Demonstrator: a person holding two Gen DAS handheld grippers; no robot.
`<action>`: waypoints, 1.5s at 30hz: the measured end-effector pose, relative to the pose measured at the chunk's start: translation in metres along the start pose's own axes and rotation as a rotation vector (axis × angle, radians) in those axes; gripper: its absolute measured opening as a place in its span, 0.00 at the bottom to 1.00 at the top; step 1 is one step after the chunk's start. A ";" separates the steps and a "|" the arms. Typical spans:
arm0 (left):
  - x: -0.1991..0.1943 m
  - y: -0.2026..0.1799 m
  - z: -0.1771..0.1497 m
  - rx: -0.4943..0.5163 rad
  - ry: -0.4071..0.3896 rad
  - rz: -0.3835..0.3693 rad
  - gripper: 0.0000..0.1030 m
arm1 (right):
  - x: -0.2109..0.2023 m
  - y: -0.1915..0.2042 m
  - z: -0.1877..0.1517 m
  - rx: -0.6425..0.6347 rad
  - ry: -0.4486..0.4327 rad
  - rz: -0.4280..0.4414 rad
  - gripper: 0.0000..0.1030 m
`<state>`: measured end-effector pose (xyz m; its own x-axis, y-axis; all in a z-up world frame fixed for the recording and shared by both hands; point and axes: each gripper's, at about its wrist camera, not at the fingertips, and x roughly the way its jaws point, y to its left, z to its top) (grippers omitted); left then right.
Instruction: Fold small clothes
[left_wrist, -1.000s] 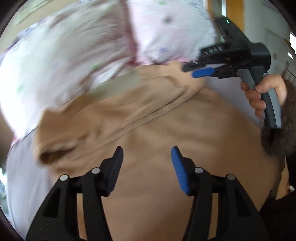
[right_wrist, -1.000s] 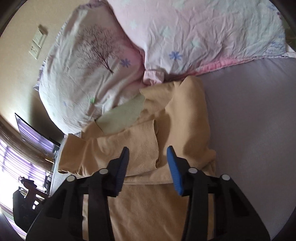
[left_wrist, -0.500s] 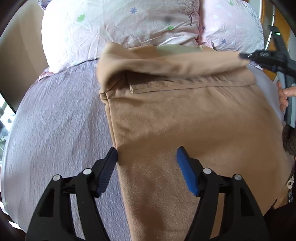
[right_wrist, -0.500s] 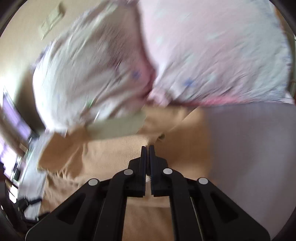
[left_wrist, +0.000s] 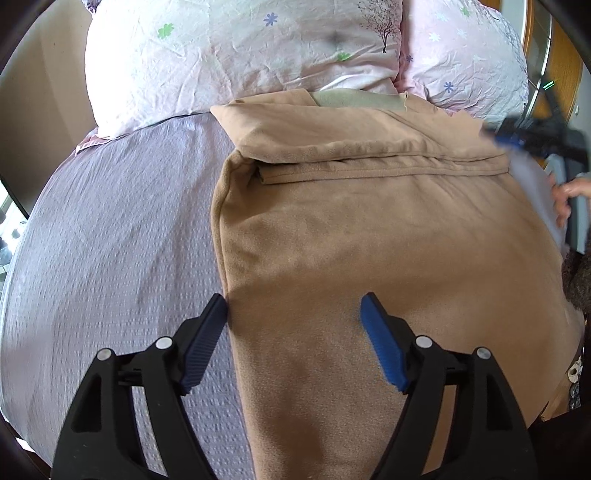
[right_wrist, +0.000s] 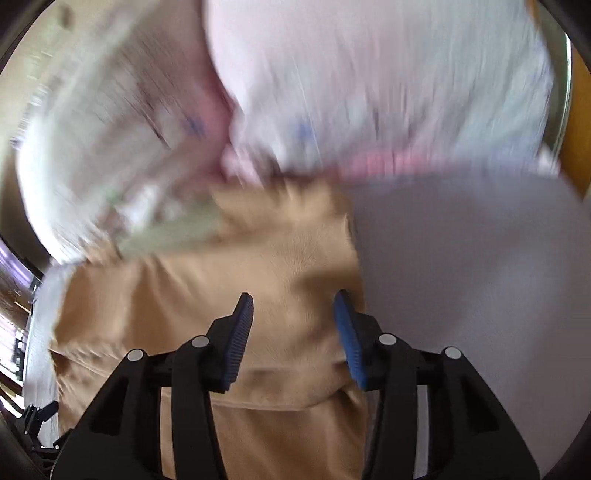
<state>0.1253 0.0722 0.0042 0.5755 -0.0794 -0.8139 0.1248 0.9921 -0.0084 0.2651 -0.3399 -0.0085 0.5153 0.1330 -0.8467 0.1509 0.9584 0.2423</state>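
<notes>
- The left tool (left_wrist: 293, 317) is released, its jaws spread wide and gripping nothing; the left fingertip sits right at the left edge of the tan garment (left_wrist: 369, 240), the right fingertip over the cloth itself.
- The tan garment lies flat on the lavender bed sheet (left_wrist: 110, 240), running forward from the left tool toward the pillows (left_wrist: 240, 55); its far part is folded back over itself, leaving a seamed hem edge across the width ahead of the tool.
- A pale green lining patch (left_wrist: 351, 99) shows at the garment's far edge, just against the pillows.
- To the left of the left tool the bed sheet is bare cloth out to the bed's edge.
- The right tool (right_wrist: 293, 308) is released too, jaws apart with nothing between them; it hangs over the garment's right edge (right_wrist: 354, 258), with its right fingertip close to that edge.
- Right of the right tool the sheet (right_wrist: 461, 277) lies uncovered; ahead of it are the blurred pillows (right_wrist: 369, 74).
- In the left wrist view the right tool (left_wrist: 517, 138) appears blurred, far right at the folded corner, with the person's hand (left_wrist: 567, 199) on its handle.
</notes>
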 end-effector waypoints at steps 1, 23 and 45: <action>-0.001 0.001 -0.001 -0.010 0.001 -0.010 0.72 | -0.006 -0.001 -0.001 -0.020 -0.056 0.009 0.46; -0.081 0.079 -0.177 -0.250 -0.001 -0.580 0.82 | -0.182 -0.132 -0.264 0.079 0.121 0.535 0.69; -0.112 0.078 -0.026 -0.324 -0.242 -0.705 0.04 | -0.208 -0.075 -0.124 -0.065 -0.326 0.812 0.06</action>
<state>0.0497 0.1608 0.0802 0.6122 -0.6782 -0.4066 0.3045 0.6768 -0.6702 0.0422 -0.4082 0.0908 0.6594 0.7109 -0.2446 -0.4105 0.6130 0.6750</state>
